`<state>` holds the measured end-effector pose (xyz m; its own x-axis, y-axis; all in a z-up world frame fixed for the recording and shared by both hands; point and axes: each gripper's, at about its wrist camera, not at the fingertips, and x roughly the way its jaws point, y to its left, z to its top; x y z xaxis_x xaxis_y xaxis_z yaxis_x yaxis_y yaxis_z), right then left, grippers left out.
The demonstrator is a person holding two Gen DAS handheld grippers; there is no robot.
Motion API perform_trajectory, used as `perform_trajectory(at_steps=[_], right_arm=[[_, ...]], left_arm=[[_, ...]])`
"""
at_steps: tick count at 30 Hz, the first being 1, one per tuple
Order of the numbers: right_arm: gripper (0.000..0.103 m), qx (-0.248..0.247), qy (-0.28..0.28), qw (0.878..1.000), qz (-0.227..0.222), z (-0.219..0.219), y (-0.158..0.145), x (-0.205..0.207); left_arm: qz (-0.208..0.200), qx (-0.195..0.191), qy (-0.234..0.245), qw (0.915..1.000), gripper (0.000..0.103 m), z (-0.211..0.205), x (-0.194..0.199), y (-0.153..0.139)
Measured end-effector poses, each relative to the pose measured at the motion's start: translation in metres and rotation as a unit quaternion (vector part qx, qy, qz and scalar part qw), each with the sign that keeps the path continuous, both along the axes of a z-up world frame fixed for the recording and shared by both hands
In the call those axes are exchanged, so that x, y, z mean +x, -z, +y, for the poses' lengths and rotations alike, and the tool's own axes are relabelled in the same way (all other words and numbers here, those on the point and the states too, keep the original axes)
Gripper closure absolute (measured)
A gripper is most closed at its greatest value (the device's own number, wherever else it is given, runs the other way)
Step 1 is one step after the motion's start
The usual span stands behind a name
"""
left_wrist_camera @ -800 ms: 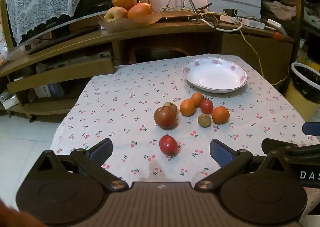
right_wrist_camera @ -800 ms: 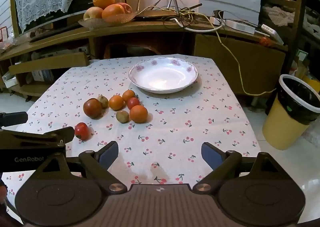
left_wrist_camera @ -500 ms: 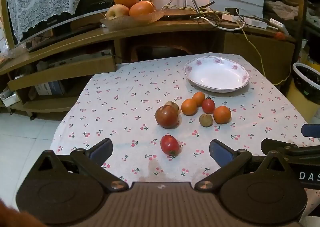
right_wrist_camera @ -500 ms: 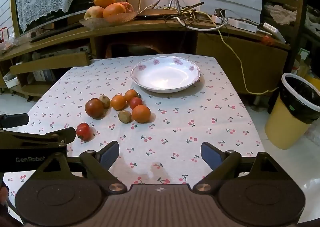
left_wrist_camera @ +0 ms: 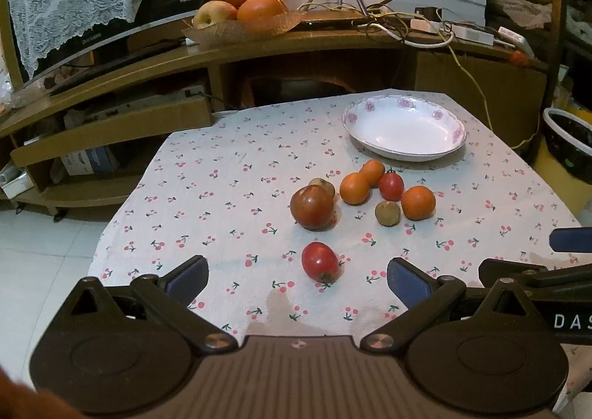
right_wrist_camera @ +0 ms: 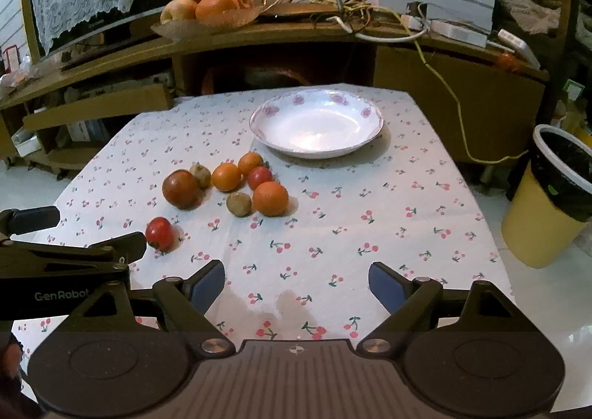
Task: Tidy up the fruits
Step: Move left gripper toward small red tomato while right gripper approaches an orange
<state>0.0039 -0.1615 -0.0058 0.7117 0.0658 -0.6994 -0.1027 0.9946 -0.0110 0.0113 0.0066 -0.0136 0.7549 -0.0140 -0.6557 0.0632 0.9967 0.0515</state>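
A: Both grippers are creeping in over the near edge of the table. Compared with a moment ago the fruit sits a touch lower and closer in the left wrist view, so the left gripper [left_wrist_camera: 298, 276] has eased toward it.

B: Anything picked up?

A: Nothing. The left gripper's fingers are spread wide with only tablecloth [left_wrist_camera: 222, 175] between them, and the lone red tomato [left_wrist_camera: 320, 266] lies just ahead, not touched. The right gripper [right_wrist_camera: 296, 284] is the same story: fingers far apart, nothing gripped.

B: So what does that mean for the job?

A: I'd say the sorting hasn't begun. The white plate [left_wrist_camera: 458, 132] at the far side is bare, and no fruit has shifted. The approach looks aimed at that nearest tomato.

B: Count them for me.

A: On the cloth, 8 pieces. 3 oranges in the cluster, including the nearest one [left_wrist_camera: 418, 202]. 2 red tomatoes: the lone one, plus 1 [left_wrist_camera: 391, 186] tucked among the oranges. 1 big dark reddish-brown fruit [left_wrist_camera: 311, 206]. 2 small brownish ones, 1 [left_wrist_camera: 387, 213] in front, 1 [left_wrist_camera: 323, 184] touching the big fruit from behind.

B: And dishes?

A: 1 plate, well apart from the lone tomato, just beyond the cluster. 1 yellow bin [right_wrist_camera: 547, 204] stands on the floor to the right.
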Motion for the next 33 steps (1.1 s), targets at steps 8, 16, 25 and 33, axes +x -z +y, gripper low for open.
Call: perform_trajectory(at_steps=[8, 16, 25, 33], right_arm=[[0.024, -0.009, -0.024, 1.000, 0.009, 0.004, 0.005, 0.016], [0.024, -0.007, -0.037, 0.999, 0.017, 0.003, 0.008, 0.036], [0.028, -0.010, -0.041, 0.999, 0.019, -0.002, 0.011, 0.060], [0.028, -0.017, -0.067, 0.997, 0.015, 0.002, 0.013, 0.075]], left_arm=[[0.000, 0.007, 0.011, 0.9999, 0.000, -0.001, 0.018, 0.004], [0.019, 0.011, 0.013, 0.9997, 0.000, 0.000, 0.034, 0.015], [0.024, 0.028, 0.031, 0.9988, 0.000, -0.007, 0.042, 0.023], [0.028, 0.037, 0.037, 0.9982, 0.015, -0.007, 0.047, 0.031]])
